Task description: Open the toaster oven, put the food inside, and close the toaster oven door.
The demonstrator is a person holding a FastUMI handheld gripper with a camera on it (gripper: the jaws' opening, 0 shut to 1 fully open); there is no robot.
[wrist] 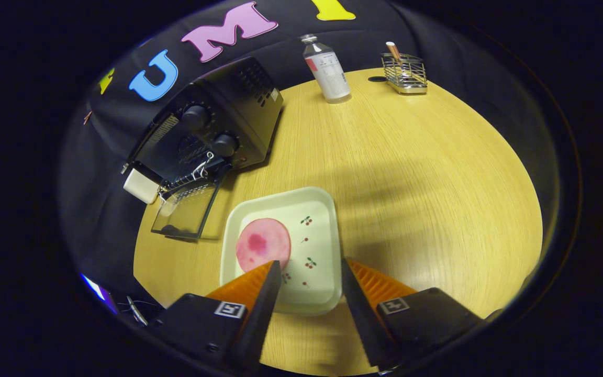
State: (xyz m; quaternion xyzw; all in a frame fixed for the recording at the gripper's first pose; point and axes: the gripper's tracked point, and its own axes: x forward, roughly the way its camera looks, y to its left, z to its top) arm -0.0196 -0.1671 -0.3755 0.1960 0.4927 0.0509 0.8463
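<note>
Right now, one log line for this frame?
oven: door open, rack out | food: on tray, not grasped | gripper: jaws open over tray

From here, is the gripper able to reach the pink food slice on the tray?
Probably yes. The gripper is open above the tray, and the pink slice lies just ahead of one finger, nothing covering it. It must shift sideways a little to bring the slice between the fingers.

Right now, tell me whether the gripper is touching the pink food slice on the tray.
Cannot tell. In the gripper view the open gripper hangs over the tray, one fingertip overlapping the food slice edge; height above it is unclear.
</note>
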